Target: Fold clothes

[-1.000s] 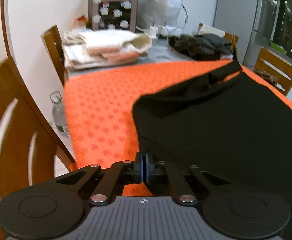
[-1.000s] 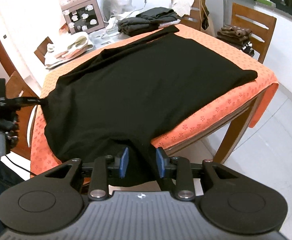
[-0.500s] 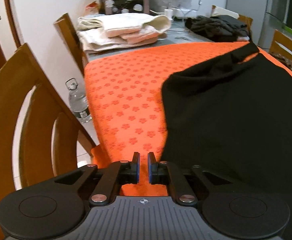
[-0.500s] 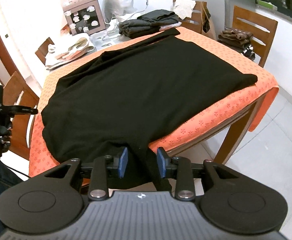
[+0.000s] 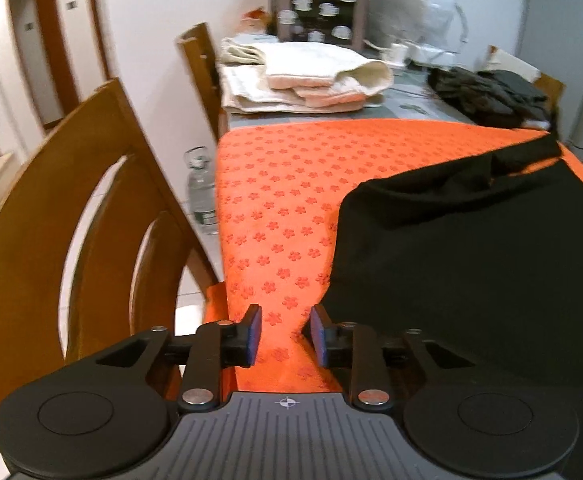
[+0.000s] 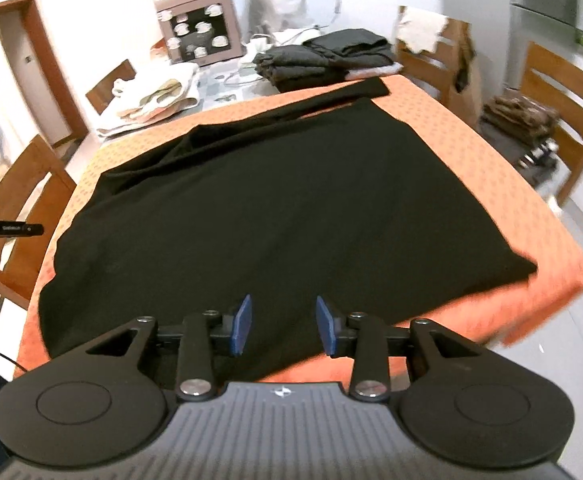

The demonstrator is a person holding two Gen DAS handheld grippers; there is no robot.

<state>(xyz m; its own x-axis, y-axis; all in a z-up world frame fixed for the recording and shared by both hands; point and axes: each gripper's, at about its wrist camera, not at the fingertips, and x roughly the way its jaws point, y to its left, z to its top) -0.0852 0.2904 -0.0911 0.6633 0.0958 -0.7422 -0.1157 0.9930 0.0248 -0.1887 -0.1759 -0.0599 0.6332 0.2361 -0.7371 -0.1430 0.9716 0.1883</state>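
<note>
A black garment (image 6: 283, 200) lies spread flat over the orange tablecloth (image 6: 491, 184). One sleeve stretches toward the far end. My right gripper (image 6: 283, 326) hovers over the garment's near hem. Its jaws are opening, the pads press on nothing and the cloth lies beneath the gap. In the left wrist view the black garment (image 5: 471, 260) fills the right side. My left gripper (image 5: 285, 334) is at the table's near left corner with its jaws opening. Only orange tablecloth (image 5: 291, 168) shows between them, and the garment's corner lies just beside the right finger.
A wooden chair (image 5: 71, 220) stands close on the left, with a water bottle (image 5: 201, 192) on the floor behind it. Folded cream towels (image 5: 307, 76), a pile of dark clothes (image 6: 323, 60) and a box printed with cups (image 6: 199, 28) crowd the far end. More chairs (image 6: 563, 96) stand on the right.
The left gripper, shut on the garment's corner a second ago, has let it go and spread its jaws. The right gripper has swung over the table; the hanging cloth no longer sits between its jaws.
</note>
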